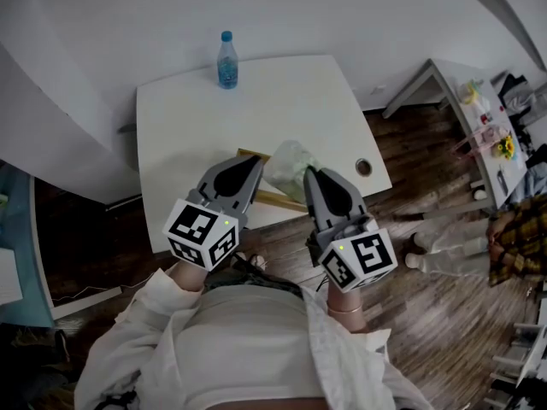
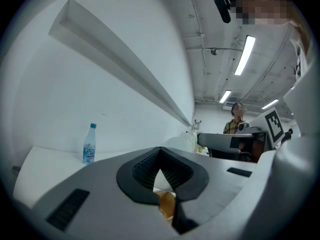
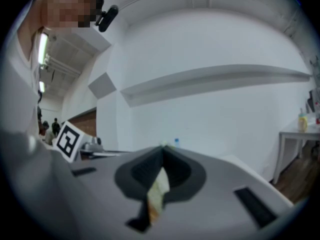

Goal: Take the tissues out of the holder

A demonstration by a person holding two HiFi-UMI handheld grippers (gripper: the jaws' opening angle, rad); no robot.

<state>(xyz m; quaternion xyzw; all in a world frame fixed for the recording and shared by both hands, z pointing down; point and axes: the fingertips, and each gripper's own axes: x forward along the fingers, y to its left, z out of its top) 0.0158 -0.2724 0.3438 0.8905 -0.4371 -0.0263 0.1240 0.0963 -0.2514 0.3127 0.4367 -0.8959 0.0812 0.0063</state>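
A wooden tissue holder [image 1: 276,200] lies at the front edge of the white table [image 1: 291,101]. A pale tissue pack in clear wrap [image 1: 288,161] stands up out of it, between my two grippers. The right gripper [image 1: 308,174] is shut, and its tip pinches the pack's right side. A pale strip of the tissue pack [image 3: 159,191] shows between the right gripper's [image 3: 162,151] jaws. My left gripper [image 1: 256,162] is shut, its tip over the holder's left end; whether it touches I cannot tell. Behind the left gripper's [image 2: 160,151] jaws I see wood [image 2: 167,204] and the pack [image 2: 182,141].
A blue-capped water bottle [image 1: 226,61] stands at the table's far edge. A round cable hole [image 1: 364,167] sits near the right edge. A second table [image 1: 479,126] with small items and a person in a plaid shirt [image 1: 517,237] are at the right, over wood flooring.
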